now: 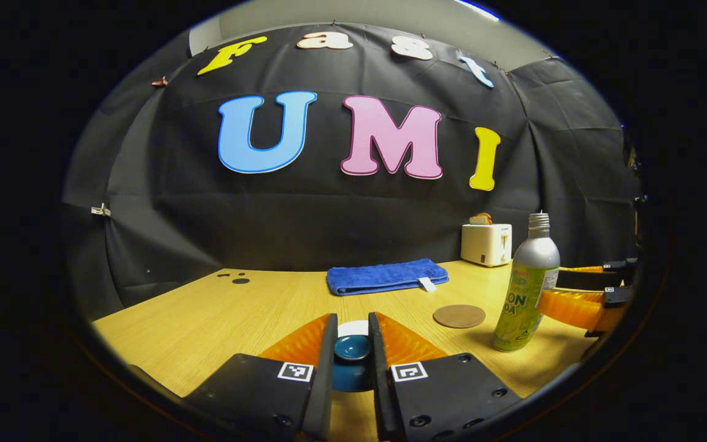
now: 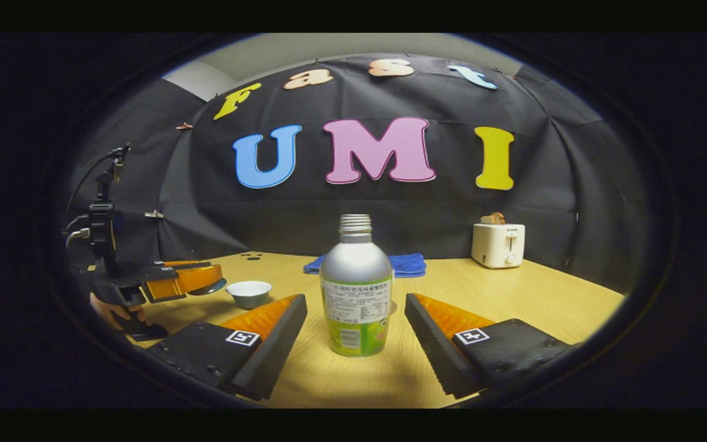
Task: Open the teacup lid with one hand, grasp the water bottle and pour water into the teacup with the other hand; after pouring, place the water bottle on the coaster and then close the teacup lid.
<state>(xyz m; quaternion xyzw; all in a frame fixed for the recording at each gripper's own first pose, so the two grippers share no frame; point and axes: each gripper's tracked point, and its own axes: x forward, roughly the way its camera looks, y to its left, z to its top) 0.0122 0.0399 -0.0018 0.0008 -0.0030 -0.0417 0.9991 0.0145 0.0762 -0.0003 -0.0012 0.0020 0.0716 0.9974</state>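
Left tool [image 1: 353, 350] pinches the teacup lid [image 1: 353, 347], clearing the teacup [image 2: 248, 293]; right tool [image 2: 356, 325], spread wide, brackets the water bottle [image 2: 356, 288] at 12 o'clock, ready to grasp.

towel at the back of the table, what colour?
Blue. The towel lies folded with a small white tag, clearest in the left gripper view.

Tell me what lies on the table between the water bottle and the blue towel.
The round coaster lies flat on the table between the water bottle and the blue towel, touching neither. The left gripper view shows this.
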